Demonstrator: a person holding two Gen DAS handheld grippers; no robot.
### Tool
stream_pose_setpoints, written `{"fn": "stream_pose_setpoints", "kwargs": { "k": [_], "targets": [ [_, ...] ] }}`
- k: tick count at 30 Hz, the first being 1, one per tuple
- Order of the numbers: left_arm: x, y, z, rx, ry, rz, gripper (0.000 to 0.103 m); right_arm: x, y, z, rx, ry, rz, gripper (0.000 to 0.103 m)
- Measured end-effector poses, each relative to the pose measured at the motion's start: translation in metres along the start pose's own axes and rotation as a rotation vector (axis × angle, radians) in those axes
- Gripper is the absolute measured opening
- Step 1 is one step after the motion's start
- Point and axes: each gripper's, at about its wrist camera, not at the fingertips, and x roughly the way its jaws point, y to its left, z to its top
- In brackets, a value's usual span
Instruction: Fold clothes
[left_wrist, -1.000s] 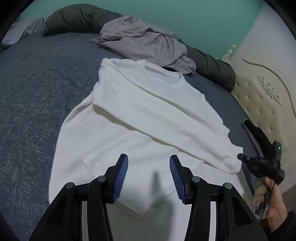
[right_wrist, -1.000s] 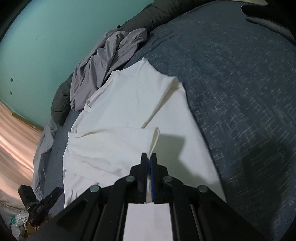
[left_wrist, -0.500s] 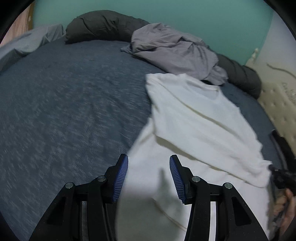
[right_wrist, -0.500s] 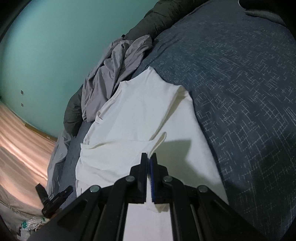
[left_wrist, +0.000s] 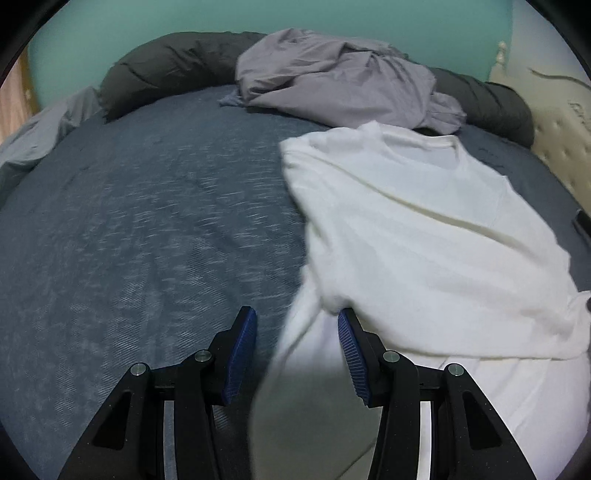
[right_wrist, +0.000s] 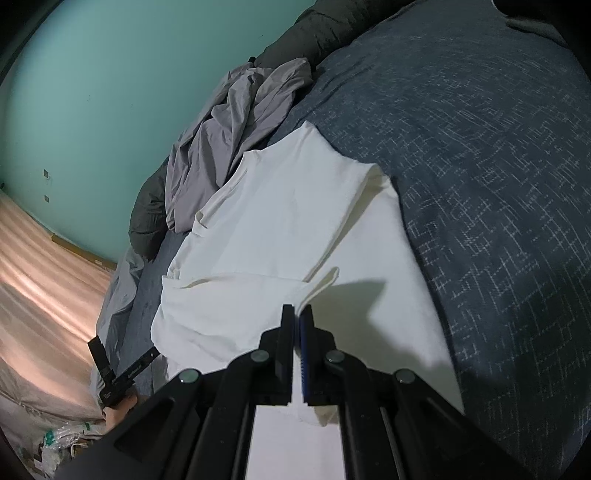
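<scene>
Now | left tool (left_wrist: 297, 345) half-open, empty | right tool (right_wrist: 297, 332) clamped on white shirt (right_wrist: 280, 229) | no legible writing

The left claw (left_wrist: 297, 332) has swung off the middle of the white T-shirt (left_wrist: 424, 236) to its side edge, half over the dark blue bedspread (left_wrist: 140, 240). The shirt's edge (blurred) now lies between its parted pads.
</scene>
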Motion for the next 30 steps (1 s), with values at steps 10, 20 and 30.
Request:
{"fn": "stream_pose_setpoints", "kwargs": {
  "k": [10, 20, 30],
  "targets": [
    [0.003, 0.014, 0.005, -0.041, -0.012, 0.026, 0.023, 0.002, -0.004, 0.000, 0.014, 0.009, -0.004, 0.002],
    [-0.006, 0.050, 0.002, -0.254, -0.058, -0.043, 0.008, 0.003, -0.003, -0.001, 0.013, 0.013, -0.007, 0.002],
    [0.003, 0.026, 0.007, -0.145, -0.022, -0.057, 0.025, 0.005, -0.003, -0.001, 0.018, 0.023, -0.005, 0.002]
  ]
}}
